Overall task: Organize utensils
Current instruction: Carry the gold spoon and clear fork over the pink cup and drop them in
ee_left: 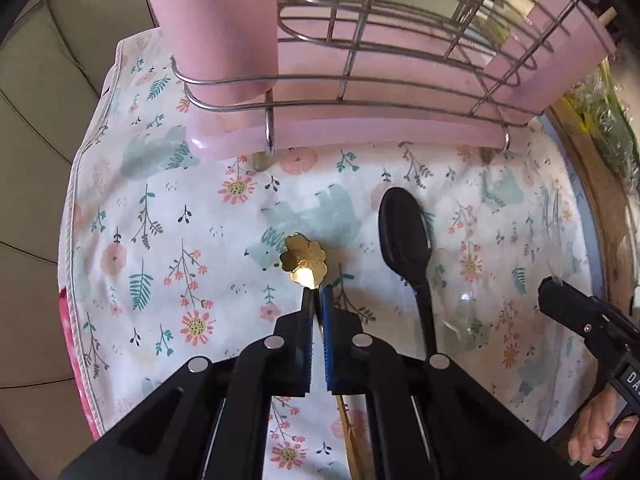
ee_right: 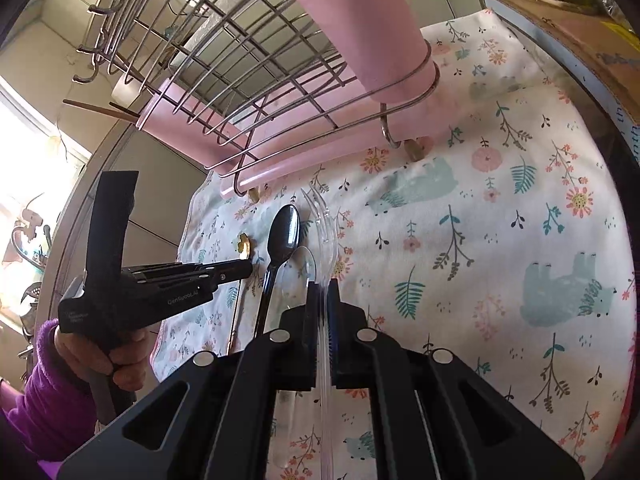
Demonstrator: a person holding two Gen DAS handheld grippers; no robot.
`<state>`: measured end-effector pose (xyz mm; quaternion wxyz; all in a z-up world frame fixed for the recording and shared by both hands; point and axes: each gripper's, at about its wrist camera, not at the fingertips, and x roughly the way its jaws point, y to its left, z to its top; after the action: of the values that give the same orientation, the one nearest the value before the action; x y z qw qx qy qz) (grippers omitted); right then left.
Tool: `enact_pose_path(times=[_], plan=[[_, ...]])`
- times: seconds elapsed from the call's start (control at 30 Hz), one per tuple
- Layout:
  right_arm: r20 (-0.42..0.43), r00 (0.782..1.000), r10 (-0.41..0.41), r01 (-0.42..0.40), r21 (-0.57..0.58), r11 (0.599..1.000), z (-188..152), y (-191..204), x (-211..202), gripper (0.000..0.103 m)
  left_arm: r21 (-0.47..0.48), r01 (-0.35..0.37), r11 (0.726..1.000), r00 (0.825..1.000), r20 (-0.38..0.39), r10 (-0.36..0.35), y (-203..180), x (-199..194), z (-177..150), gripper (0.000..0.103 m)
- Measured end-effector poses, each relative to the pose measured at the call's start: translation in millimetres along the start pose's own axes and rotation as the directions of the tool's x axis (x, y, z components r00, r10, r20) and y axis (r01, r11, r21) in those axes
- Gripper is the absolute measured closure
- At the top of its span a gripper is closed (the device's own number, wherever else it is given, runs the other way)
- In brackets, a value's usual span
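My left gripper (ee_left: 317,294) is shut on a gold spoon with a flower-shaped bowl (ee_left: 303,263), just above the floral cloth. A black spoon (ee_left: 406,236) lies on the cloth to its right, with a clear plastic spoon (ee_left: 466,312) beside that. My right gripper (ee_right: 323,286) is shut on a clear plastic fork (ee_right: 323,220), its tines pointing toward the rack. In the right wrist view the black spoon (ee_right: 282,240), a clear spoon (ee_right: 300,270), the gold spoon (ee_right: 243,245) and the left gripper (ee_right: 236,269) show at left.
A wire dish rack (ee_left: 400,40) on a pink tray (ee_left: 360,132) stands at the far edge of the floral cloth (ee_left: 160,240), with a pink cup (ee_left: 216,40) at its left end. A cardboard box (ee_right: 580,40) borders the cloth on the right.
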<state>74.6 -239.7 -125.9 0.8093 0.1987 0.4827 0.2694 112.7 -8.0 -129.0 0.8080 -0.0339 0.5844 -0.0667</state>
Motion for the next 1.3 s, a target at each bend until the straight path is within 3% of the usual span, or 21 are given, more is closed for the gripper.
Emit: enact_pose_path(times=[0.1, 0.17, 0.27, 0.37, 0.5, 0.6, 0.67, 0.73, 0.83, 1.03, 1.13, 1.23, 1.3], plan=[[0.058, 0.998, 0.006, -0.005, -0.024, 1.000, 2, 5, -15, 0.098, -0.024, 0.082, 0.996, 0.991, 0.109, -0.079, 8, -28, -5, 0.102], [0.114, 0.993, 0.016, -0.011, -0.045, 0.999, 6, 9, -28, 0.098, -0.011, 0.116, 0.993, 0.971, 0.210, -0.111, 13, -54, -11, 0.103], [0.207, 0.978, 0.028, -0.012, -0.079, 0.997, 12, 19, -48, 0.098, 0.012, 0.139, 0.990, 0.929, 0.345, -0.134, 20, -89, -18, 0.103], [0.313, 0.948, 0.051, -0.012, -0.126, 0.992, 18, 34, -70, 0.098, 0.023, 0.166, 0.986, 0.866, 0.475, -0.157, 26, -129, -24, 0.103], [0.448, 0.892, 0.053, 0.043, -0.202, 0.978, 32, 58, -100, 0.098, 0.033, 0.204, 0.978, 0.759, 0.626, -0.180, 37, -183, -20, 0.103], [0.557, 0.828, 0.063, 0.097, -0.254, 0.962, 47, 78, -122, 0.098, 0.043, 0.228, 0.973, 0.670, 0.718, -0.189, 41, -216, -7, 0.102], [0.631, 0.772, 0.078, 0.132, -0.278, 0.951, 60, 90, -135, 0.098, 0.048, 0.222, 0.974, 0.607, 0.775, -0.177, 41, -230, 4, 0.102], [0.687, 0.721, 0.087, 0.161, -0.289, 0.944, 73, 97, -144, 0.098, 0.053, 0.203, 0.978, 0.559, 0.814, -0.160, 41, -235, 17, 0.102], [0.753, 0.652, 0.093, 0.215, -0.301, 0.929, 96, 105, -147, 0.098, 0.034, 0.167, 0.985, 0.501, 0.858, -0.114, 44, -233, 41, 0.102], [0.832, 0.547, 0.096, 0.263, -0.280, 0.923, 132, 109, -143, 0.098, -0.038, 0.096, 0.995, 0.396, 0.918, -0.003, 46, -219, 75, 0.102], [0.852, 0.515, 0.097, 0.279, -0.274, 0.920, 144, 110, -138, 0.098, -0.068, 0.031, 0.997, 0.345, 0.937, 0.053, 38, -209, 80, 0.102], [0.864, 0.494, 0.100, 0.296, -0.275, 0.915, 151, 108, -132, 0.098, -0.089, -0.082, 0.993, 0.261, 0.959, 0.108, 25, -199, 74, 0.102], [0.868, 0.487, 0.100, 0.312, -0.280, 0.908, 152, 106, -128, 0.098, -0.082, -0.123, 0.989, 0.227, 0.968, 0.109, 18, -197, 67, 0.102]])
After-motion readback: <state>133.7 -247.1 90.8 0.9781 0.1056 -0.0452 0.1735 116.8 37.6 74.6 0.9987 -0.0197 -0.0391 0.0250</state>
